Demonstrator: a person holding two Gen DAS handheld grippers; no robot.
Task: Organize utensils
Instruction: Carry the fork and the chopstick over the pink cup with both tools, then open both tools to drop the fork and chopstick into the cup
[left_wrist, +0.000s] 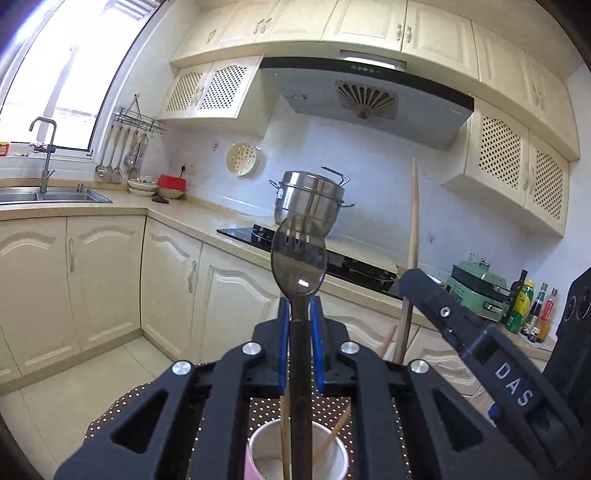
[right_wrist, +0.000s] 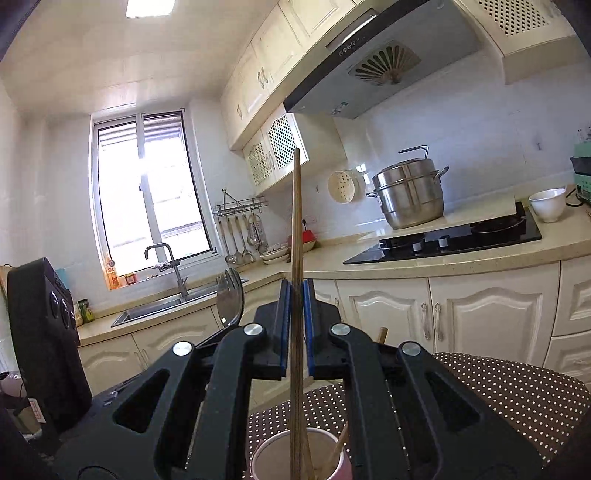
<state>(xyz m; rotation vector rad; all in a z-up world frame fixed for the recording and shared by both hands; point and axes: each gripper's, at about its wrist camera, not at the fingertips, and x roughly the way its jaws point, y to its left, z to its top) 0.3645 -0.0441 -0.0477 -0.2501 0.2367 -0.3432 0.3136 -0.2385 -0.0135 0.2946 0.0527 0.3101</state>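
Note:
My left gripper (left_wrist: 299, 314) is shut on a dark plastic spork (left_wrist: 298, 258), held upright with its tined bowl above the blue pads; its handle runs down toward a white and pink paper cup (left_wrist: 258, 458) below. My right gripper (right_wrist: 296, 295) is shut on a long wooden chopstick (right_wrist: 296, 206) that stands upright, its lower end reaching down to the same cup (right_wrist: 266, 458). More wooden sticks (right_wrist: 336, 450) lean inside the cup. The spork (right_wrist: 229, 299) and the other gripper's body show at the left in the right wrist view. In the left wrist view the right gripper (left_wrist: 406, 277) holds its chopstick (left_wrist: 413, 214) at right.
The cup stands on a brown polka-dot cloth (right_wrist: 498, 391). Behind are cream cabinets, a counter with a black hob (right_wrist: 461, 236), a steel steamer pot (right_wrist: 410, 195), a white bowl (right_wrist: 548, 205), a sink with tap (right_wrist: 162, 258), hanging ladles, and bottles (left_wrist: 528, 306) by a green appliance.

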